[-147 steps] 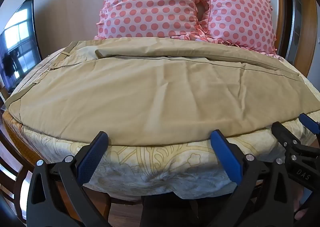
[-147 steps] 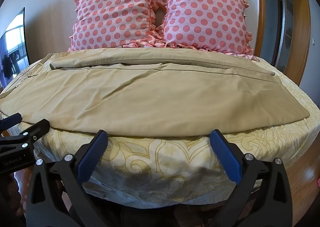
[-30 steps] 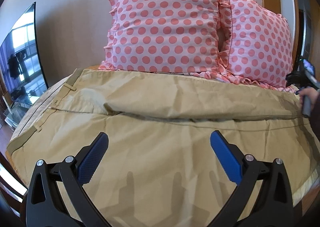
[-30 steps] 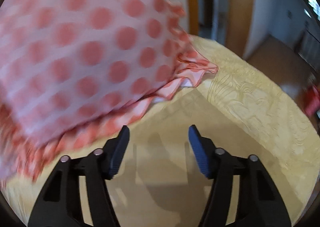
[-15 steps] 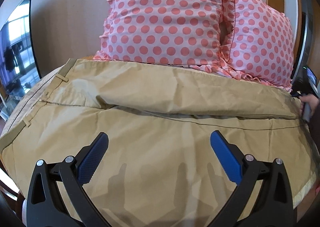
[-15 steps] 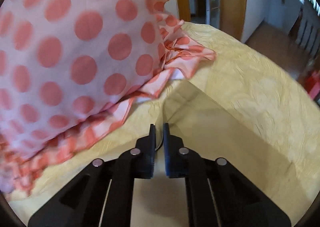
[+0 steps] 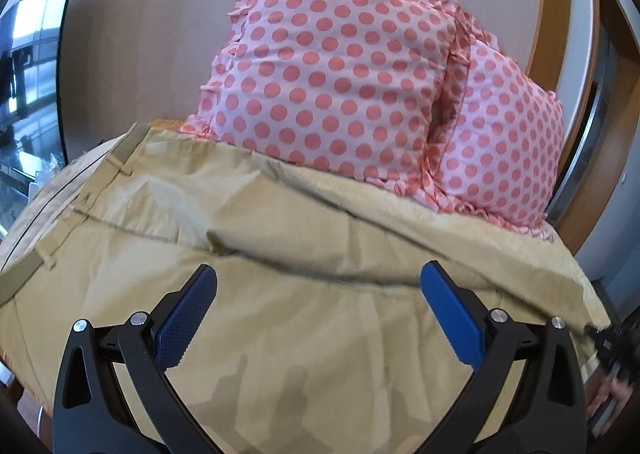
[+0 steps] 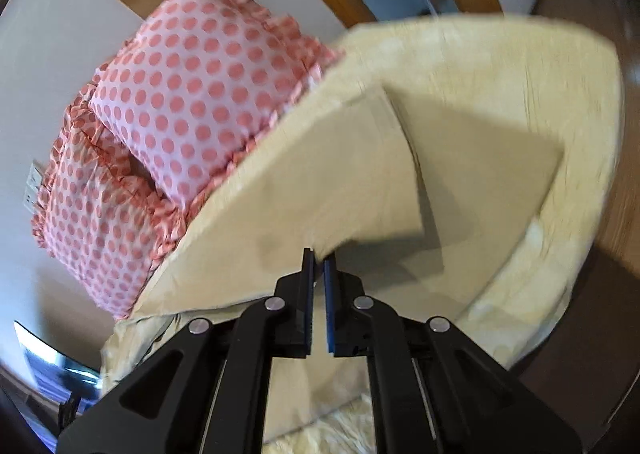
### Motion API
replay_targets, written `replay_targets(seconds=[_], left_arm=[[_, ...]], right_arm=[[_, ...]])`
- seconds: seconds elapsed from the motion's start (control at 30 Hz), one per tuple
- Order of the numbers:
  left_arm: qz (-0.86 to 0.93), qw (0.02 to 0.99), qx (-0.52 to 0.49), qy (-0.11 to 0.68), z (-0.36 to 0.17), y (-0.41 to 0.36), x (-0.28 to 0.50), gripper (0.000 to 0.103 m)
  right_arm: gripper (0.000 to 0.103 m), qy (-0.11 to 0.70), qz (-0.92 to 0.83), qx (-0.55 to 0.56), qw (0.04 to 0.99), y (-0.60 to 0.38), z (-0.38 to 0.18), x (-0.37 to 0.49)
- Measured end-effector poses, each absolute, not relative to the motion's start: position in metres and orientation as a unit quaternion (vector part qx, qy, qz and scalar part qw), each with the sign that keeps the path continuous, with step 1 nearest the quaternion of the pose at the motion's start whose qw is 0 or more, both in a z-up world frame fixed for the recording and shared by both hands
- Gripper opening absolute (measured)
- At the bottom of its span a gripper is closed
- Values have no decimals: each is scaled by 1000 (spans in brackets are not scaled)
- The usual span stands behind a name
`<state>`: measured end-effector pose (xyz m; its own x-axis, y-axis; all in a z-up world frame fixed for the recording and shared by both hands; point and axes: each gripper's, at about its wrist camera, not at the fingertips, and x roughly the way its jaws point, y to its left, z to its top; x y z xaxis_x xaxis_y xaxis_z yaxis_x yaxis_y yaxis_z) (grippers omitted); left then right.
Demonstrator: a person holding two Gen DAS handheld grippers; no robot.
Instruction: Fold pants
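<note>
Tan pants [image 7: 248,254] lie spread across the bed, waistband at the left, legs running right. My left gripper [image 7: 316,310] is open and empty, hovering over the middle of the pants. My right gripper [image 8: 319,258] is shut on the hem end of the far pant leg [image 8: 320,182] and holds it lifted off the bed, the fabric hanging tilted. The right gripper also shows at the right edge of the left wrist view [image 7: 612,338], holding the leg end.
Two pink polka-dot pillows [image 7: 340,78] stand against the wall at the head of the bed. The yellow patterned bedspread [image 8: 520,66] lies under the pants. A TV screen [image 7: 28,74] is at the left. A wooden door frame [image 7: 560,34] is at the right.
My right gripper, shut on the leg hem, has lifted it and pulled it away from the pillows toward the bed's near edge. The far leg has shifted. My left gripper stays open.
</note>
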<state>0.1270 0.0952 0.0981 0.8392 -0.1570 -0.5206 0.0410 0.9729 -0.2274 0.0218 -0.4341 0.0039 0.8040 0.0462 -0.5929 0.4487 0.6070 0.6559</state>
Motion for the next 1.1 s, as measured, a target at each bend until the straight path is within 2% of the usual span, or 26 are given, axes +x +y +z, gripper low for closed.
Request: replay_targets(seconds=[0.1, 0.2, 0.23, 0.27, 0.47, 0.63, 0.67, 0.7, 0.77, 0.8, 0.9, 1.03, 1.1], left_arm=[[-44, 949, -97, 298, 102, 99, 155, 102], [-45, 940, -112, 321, 101, 106, 185, 102], [-41, 936, -121, 329, 100, 109, 195, 102], [-47, 930, -136, 338, 99, 112, 209, 102], [-28, 899, -184, 396, 81, 123, 285, 102], [-6, 872, -184, 454, 60, 114, 339, 93], [4, 865, -181, 468, 54, 111, 352, 90], [12, 860, -177, 478, 50, 110, 362, 80], [27, 847, -182, 498, 39, 112, 374, 31], [23, 841, -200, 502, 35, 116, 375, 18], [5, 856, -237, 459, 51, 131, 343, 9], [-15, 895, -224, 385, 94, 144, 245, 9], [-15, 907, -217, 361, 98, 150, 180, 9]], right_arm=[[33, 282, -117, 464, 831, -443, -4, 18], [35, 269, -120, 467, 834, -449, -6, 23], [21, 268, -124, 461, 837, -450, -6, 25], [2, 264, -122, 459, 839, -453, -7, 28], [1, 211, -104, 460, 856, -466, 12, 19], [1, 196, -98, 453, 864, -474, 25, 16], [1, 195, -98, 452, 865, -476, 27, 15], [1, 195, -98, 451, 865, -477, 27, 15], [1, 196, -96, 448, 867, -479, 27, 14], [1, 197, -94, 448, 867, -480, 26, 14], [1, 200, -99, 437, 871, -483, 26, 12], [1, 200, -109, 425, 876, -488, 23, 1], [1, 206, -116, 424, 874, -491, 18, -5]])
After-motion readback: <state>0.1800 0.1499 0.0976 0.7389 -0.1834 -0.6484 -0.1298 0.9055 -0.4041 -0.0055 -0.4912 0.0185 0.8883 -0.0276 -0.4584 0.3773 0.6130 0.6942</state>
